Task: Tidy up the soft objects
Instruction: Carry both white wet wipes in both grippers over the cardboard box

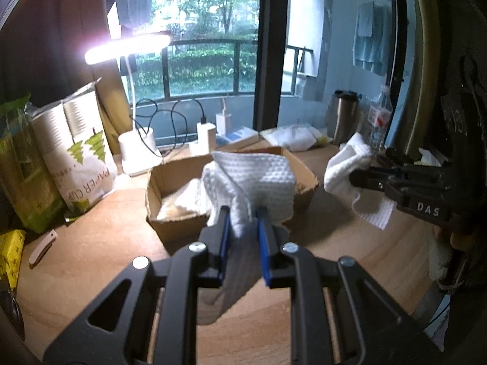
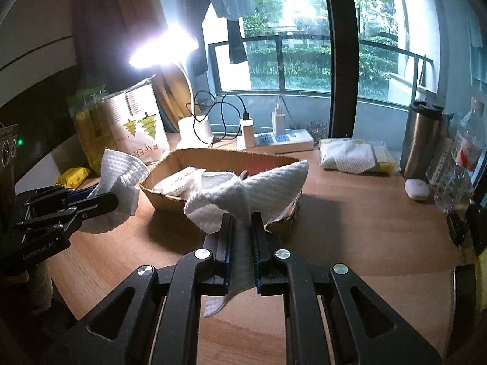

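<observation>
Roughly mid-task, as I read it; going left to right: the left gripper point(image 1: 243, 213) is clamped on one end of a white waffle-weave cloth point(image 1: 258, 179), jaws pinched tight with fabric bunched between the blue pads and a tail hanging below; that cloth is held up off the wooden desk point(image 1: 91, 273), in front of the open cardboard box point(image 1: 179, 222); the box already holds some white cloths point(image 2: 182, 179), so part of the sorting looks done; the right gripper point(image 2: 242, 216) is likewise closed on cloth, its end point(image 2: 274, 182) puffed up over the box's near rim, a strip dangling between the fingers; cannot tell whether both grippers hold one cloth stretched between them or two separate pieces; further right, a loose pile of white cloths with something yellow point(image 2: 353, 155) lies on the desk near the steel tumbler point(image 2: 421, 140), well apart from the box; judgement: the held cloth is not yet folded or dropped in, and the pile still awaits handling.
</observation>
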Demonstrator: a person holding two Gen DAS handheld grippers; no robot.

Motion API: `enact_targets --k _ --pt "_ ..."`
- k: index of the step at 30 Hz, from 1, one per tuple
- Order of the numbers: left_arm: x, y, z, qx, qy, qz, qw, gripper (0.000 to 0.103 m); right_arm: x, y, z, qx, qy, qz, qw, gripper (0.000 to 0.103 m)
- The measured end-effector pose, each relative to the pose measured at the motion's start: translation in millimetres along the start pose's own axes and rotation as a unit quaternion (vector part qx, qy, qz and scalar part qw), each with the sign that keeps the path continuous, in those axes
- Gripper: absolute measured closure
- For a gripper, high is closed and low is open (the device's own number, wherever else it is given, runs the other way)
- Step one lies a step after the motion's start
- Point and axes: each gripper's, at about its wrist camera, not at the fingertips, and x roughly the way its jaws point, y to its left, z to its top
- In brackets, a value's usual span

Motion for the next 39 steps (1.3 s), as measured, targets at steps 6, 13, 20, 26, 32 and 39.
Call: enact_targets --k 6,13,20,26,32,39 --pt "1 3 18 -0.003 -0.021 0.000 0.9998 0.085 -1 -3 14 -0.003 -0.013 -0.001 1.000 0.090" --pt "9 4 34 -0.003 -0.034 -0.004 0.9994 0.085 1 -11 25 -0.001 -0.025 -0.001 1.000 0.090" --pt "17 4 48 -0.012 -0.056 -0.010 0.9983 0.085 5 -16 36 -0.002 -0.037 -0.001 0.999 0.090" --pt "26 3 62 -0.019 -0.086 -0.012 0.9960 0.085 6 -20 47 -0.005 -0.057 -0.010 0.998 0.090" --pt "42 4 69 -0.026 -0.097 -0.019 0.9947 0.085 15 -22 53 -0.011 -0.071 -0.029 0.997 0.090" --pt "69 2 73 -0.043 -0.099 -0.022 0.9939 0.085 37 -31 57 -0.004 -0.067 -0.030 0.997 0.090"
